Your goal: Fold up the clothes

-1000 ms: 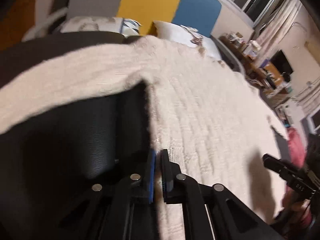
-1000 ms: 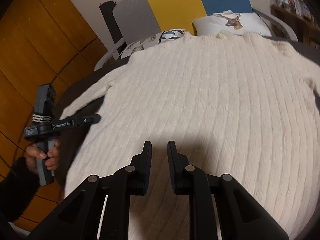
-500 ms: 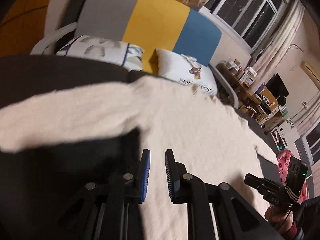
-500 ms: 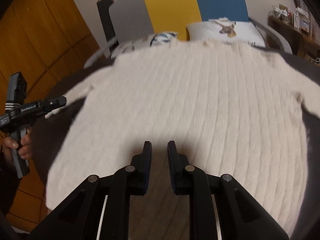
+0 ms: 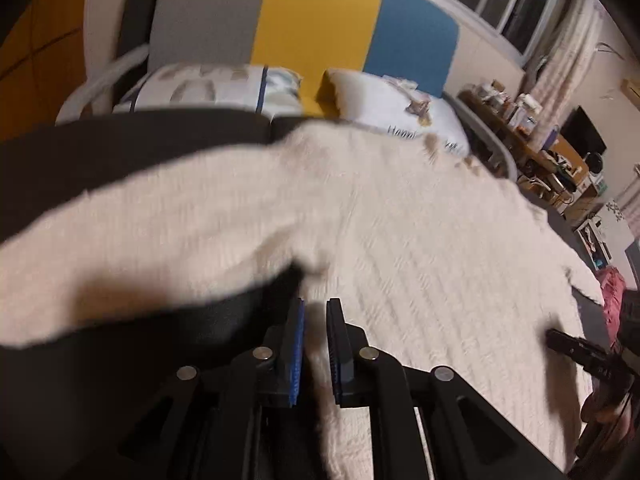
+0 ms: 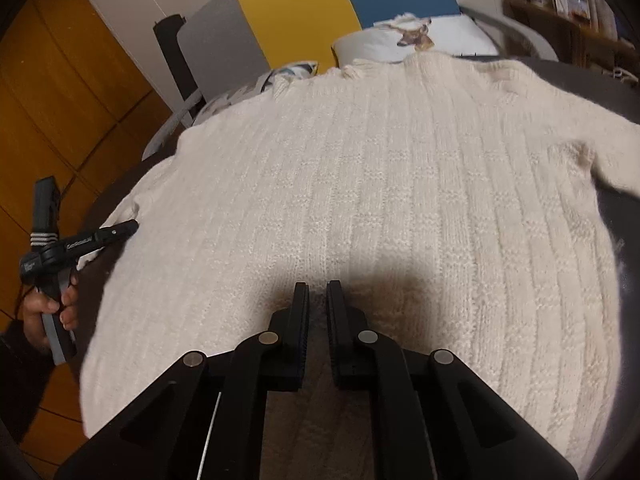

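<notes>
Both grippers are seen with jaws slightly parted, nothing grasped. The left gripper [image 5: 316, 312] is held at the hem of a cream knit sweater [image 6: 360, 184], the right gripper [image 6: 318, 296] above its lower middle. The sweater is spread flat on a dark bed [image 5: 100, 148].

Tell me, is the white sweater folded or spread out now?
Spread out: the sweater lies flat on the bed, both sleeves out to the sides.

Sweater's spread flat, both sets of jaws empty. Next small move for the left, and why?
Probably ease the left gripper forward and close on the side edge of the cream sweater just below the sleeve. Its jaws stand open with that edge between them, nothing pinched, and the sleeve lies spread out on the dark bedcover, unfolded. The right gripper hovers open over the hem.
</notes>
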### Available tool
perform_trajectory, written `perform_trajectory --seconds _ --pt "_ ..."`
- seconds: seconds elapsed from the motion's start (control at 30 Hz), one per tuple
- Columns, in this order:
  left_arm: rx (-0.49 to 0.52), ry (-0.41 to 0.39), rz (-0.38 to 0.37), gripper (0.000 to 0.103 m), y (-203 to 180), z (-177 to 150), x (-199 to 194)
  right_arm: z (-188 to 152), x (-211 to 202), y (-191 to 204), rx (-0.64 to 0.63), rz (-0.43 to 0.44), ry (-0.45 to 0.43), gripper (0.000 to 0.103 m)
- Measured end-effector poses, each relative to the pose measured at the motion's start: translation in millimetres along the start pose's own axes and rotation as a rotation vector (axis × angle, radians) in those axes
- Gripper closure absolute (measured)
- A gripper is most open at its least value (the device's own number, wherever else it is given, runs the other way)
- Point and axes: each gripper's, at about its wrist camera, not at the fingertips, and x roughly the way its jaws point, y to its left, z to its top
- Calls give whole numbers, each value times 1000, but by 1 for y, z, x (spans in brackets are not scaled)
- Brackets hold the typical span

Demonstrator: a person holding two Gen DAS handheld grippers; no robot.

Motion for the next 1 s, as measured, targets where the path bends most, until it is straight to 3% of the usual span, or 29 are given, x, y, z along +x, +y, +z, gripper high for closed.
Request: perform_trajectory --seconds 0.13,0.23,0.33,0.4,0.47,0.53,0.6,0.83,0.9,1.0 --pt "-3 -68 -53 90 -9 35 -1 35 -4 15 -49 41 -32 91" --pt "12 -70 -29 90 -14 66 23 67 11 21 -95 23 -41 86" --pt "13 16 140 90 -6 83 68 87 30 16 -133 -28 -22 85" --pt "-62 56 164 89 17 75 84 86 42 1 -144 -100 -28 85" --pt "-78 39 143 89 22 70 76 84 54 -14 -155 -169 -33 86" --pt "-85 29 147 90 19 69 70 85 52 -19 -138 -146 -20 86" --pt "-85 3 92 91 10 75 64 91 52 -19 -141 -131 1 85" --pt "71 -54 103 88 -47 117 95 152 53 -17 -178 -86 -86 85" --pt "0 5 228 86 -30 116 117 171 64 -22 -180 -114 -84 85" --pt "-83 -47 243 86 -10 104 110 182 96 -49 -161 -268 -2 87"
